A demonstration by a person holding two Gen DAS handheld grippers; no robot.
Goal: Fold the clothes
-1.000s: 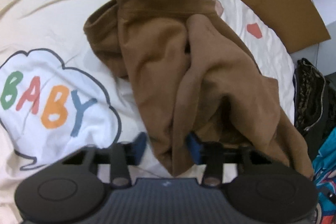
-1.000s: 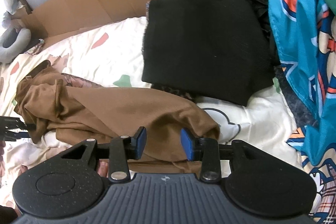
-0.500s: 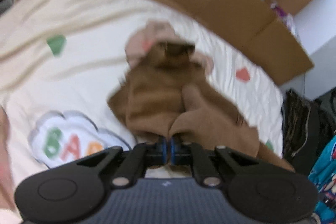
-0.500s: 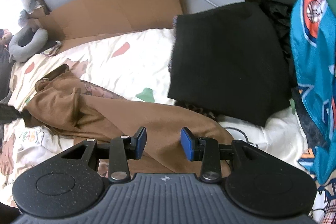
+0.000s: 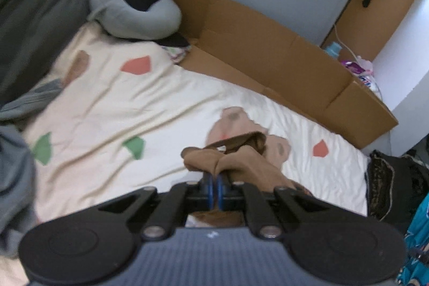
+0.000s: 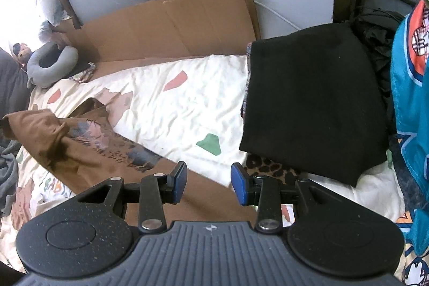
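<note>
Over cream bedding [image 5: 112, 109], left gripper [image 5: 214, 186] pinches brown garment [image 5: 241, 165]; right gripper [image 6: 208, 182] gapes.

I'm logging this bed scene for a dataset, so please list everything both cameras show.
Brown cotton garment: one, brown, stretched over the sheet.
Cream patterned bedsheet: one, cream with coloured patches, underneath.
Folded black cloth: one, black, right bed edge.
Flattened cardboard box: one, tan, behind the bed.
Grey neck pillow: one, grey, far corner.
Teal printed fabric: one, teal, far right.
Left gripper: shut on the garment.
Right gripper: open above the garment.
</note>
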